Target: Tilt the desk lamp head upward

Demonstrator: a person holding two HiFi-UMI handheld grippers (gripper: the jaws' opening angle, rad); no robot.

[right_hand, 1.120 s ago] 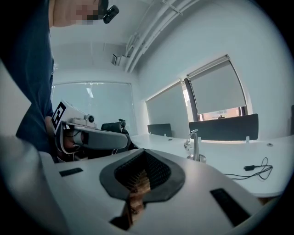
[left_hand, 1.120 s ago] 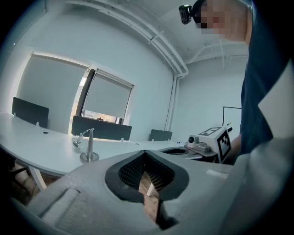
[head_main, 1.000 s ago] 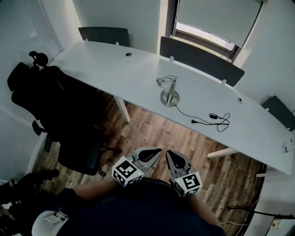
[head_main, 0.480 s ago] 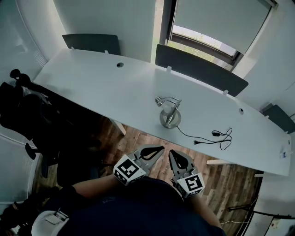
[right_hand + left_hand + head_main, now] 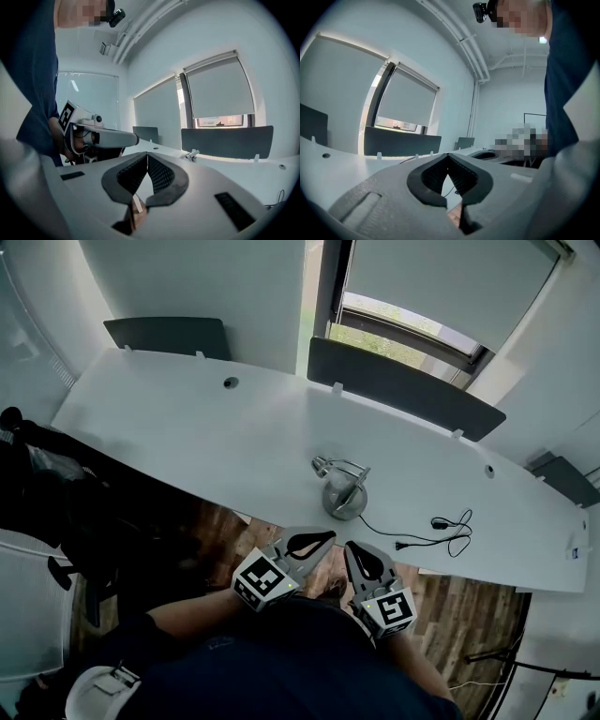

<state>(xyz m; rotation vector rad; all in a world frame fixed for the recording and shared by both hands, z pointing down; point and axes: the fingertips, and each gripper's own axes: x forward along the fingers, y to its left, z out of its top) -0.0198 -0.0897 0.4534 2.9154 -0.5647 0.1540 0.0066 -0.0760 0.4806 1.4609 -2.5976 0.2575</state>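
Pressed together, holding nothing: left gripper [image 5: 327,536] and right gripper [image 5: 352,548] – just short of desk lamp [image 5: 343,491], upright on desk [image 5: 187,418] ahead.

The desk lamp [image 5: 342,486] is appearing too small to tell its head's tilt. Left of the lamp, a dark chair [image 5: 56,512] is running off the edge. The right gripper [image 5: 147,154] is hiding the lamp's base from its own view.
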